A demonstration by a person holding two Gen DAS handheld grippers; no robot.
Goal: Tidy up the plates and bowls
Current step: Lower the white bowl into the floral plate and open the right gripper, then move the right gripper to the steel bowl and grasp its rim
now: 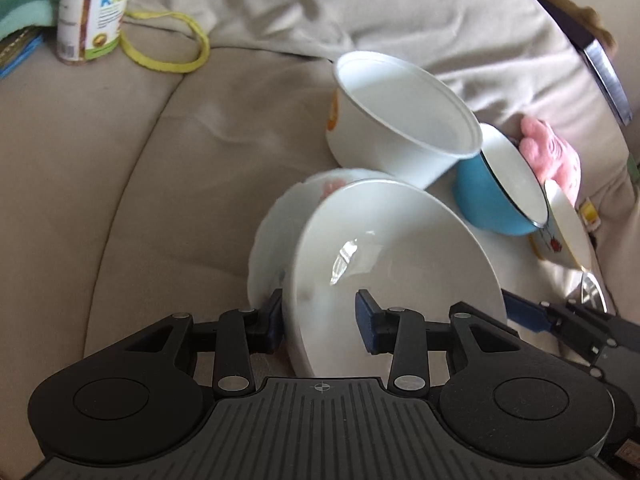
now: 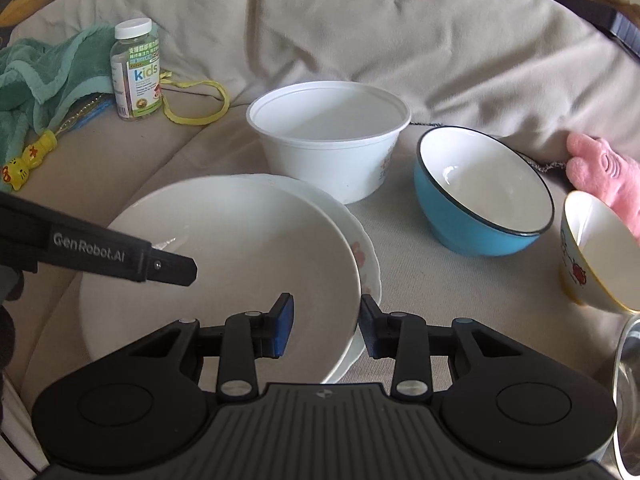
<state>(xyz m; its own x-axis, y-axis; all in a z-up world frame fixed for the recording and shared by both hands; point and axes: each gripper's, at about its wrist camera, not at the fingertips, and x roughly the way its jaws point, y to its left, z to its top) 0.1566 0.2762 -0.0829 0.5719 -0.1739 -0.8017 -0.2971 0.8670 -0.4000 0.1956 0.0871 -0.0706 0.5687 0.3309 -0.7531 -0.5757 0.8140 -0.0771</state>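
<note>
Two handheld grippers work over a beige sofa cushion [image 2: 224,152] strewn with dishes. The left gripper [image 1: 320,316] straddles the near rim of a plain white plate [image 1: 396,260], one pad outside the rim and the other over its inner face; the jaws stand apart, and whether the pads actually press the rim is hard to judge from this angle. That plate [image 2: 224,264] rests on top of a second, flower-patterned plate [image 2: 366,264], whose edge peeks out along the far and right side. The right gripper [image 2: 326,326] also straddles the stacked rims on the plates' right side, its jaws spread with a clear gap to the left pad. Just behind the plates stands a white plastic tub [image 2: 328,136], upright. To its right a blue bowl [image 2: 484,196] with a white inside and dark rim sits tilted, and further right a small white bowl [image 2: 600,256] with a cartoon print and yellow base leans near a pink plush toy [image 2: 600,172]. Well to the left are a vitamin bottle [image 2: 136,72], a yellow strap [image 2: 200,116], and a green towel [image 2: 44,76].
</note>
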